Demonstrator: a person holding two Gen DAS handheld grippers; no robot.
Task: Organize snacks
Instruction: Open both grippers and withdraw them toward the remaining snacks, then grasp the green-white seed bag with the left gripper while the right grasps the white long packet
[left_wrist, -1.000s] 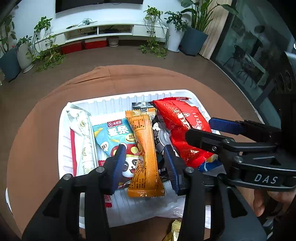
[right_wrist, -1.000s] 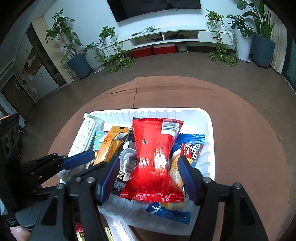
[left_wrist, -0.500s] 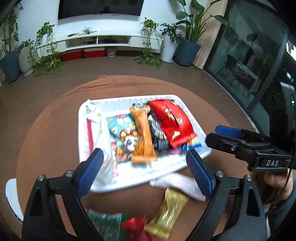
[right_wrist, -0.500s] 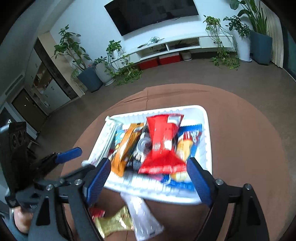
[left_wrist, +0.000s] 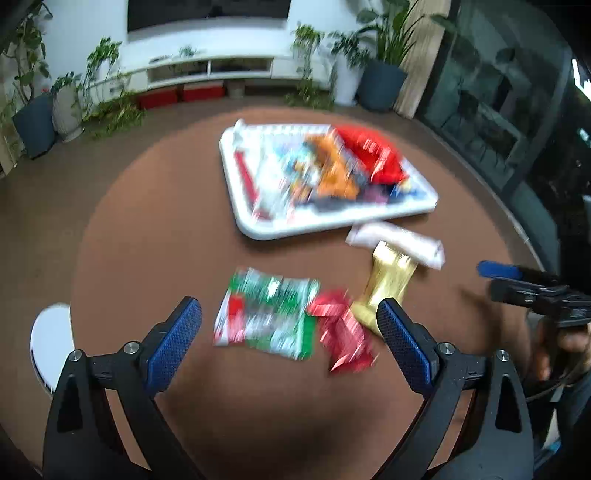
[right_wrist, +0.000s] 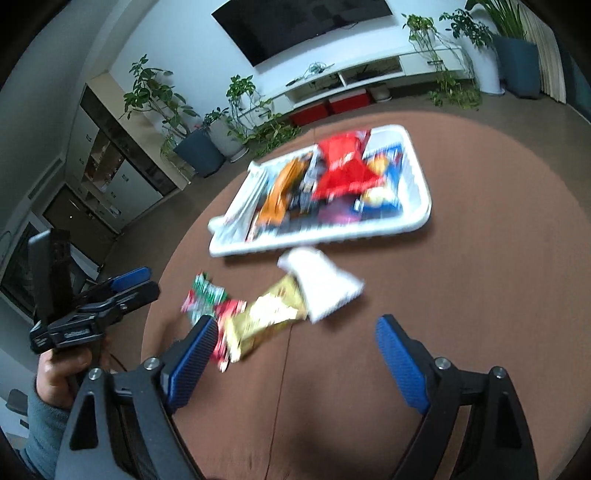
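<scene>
A white tray (left_wrist: 332, 221) on the round brown table holds several snack packs, among them an orange bar (left_wrist: 332, 170) and a red bag (left_wrist: 373, 155); it also shows in the right wrist view (right_wrist: 421, 218). Loose on the table lie a green-and-white pack (left_wrist: 269, 314), a red wrapper (left_wrist: 343, 336), a gold pack (left_wrist: 388, 284) and a white pack (left_wrist: 399, 240). My left gripper (left_wrist: 290, 332) is open and empty, above the near table, just short of the loose packs. My right gripper (right_wrist: 295, 347) is open and empty, near the gold pack (right_wrist: 266, 317). Both views are blurred.
The brown table (left_wrist: 184, 229) ends in a round edge on all sides. A white round object (left_wrist: 48, 343) sits by its left edge. The room behind has a TV bench (left_wrist: 207, 70) and potted plants (left_wrist: 380, 74).
Both grippers have pulled back and up from over the tray and opened wide. The loose packs in front of the tray have come into view.
</scene>
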